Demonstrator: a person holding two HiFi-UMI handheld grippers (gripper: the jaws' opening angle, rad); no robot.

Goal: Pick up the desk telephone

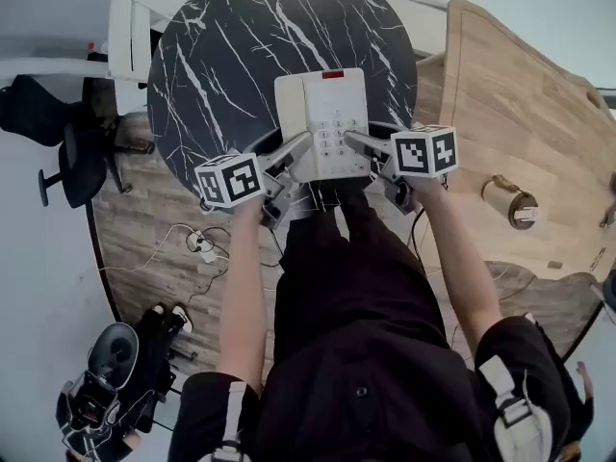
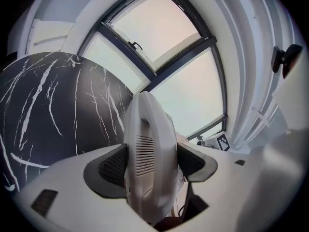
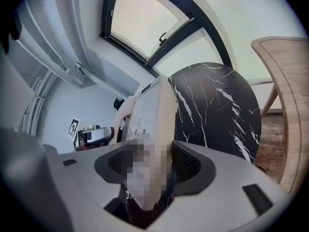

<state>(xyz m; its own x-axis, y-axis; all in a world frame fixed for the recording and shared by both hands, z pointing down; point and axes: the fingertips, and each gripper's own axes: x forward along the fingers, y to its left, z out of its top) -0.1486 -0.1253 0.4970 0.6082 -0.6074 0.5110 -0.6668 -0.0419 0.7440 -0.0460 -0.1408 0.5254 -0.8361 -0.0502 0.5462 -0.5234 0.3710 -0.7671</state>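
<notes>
Desk telephone [image 1: 322,123]: a cream set that is hanging between the two grippers, one side edge caught in each jaw pair; it is appearing to sit clear of the surface under it.
Left gripper [image 2: 152,162]: its pads are pressing on both faces of the handset [image 2: 147,129] side of the set, with the ribbed grille lying right between them.
Right gripper [image 3: 148,164]: its jaws are pinching the opposite edge, just beside the keypad [image 1: 337,133]; the pads are sitting against the casing.
Round black marble table [image 1: 241,37]: it is lying below and ahead of both tools, with no other object showing near the jaws.
Step in hand: judging by the two-sided grip, the lift is under way and the pick-up is looking nearly complete.
Next move: it is calling for both tools to be rising together at the same pace and staying level, so the loose handset is not sliding off its cradle.
</notes>
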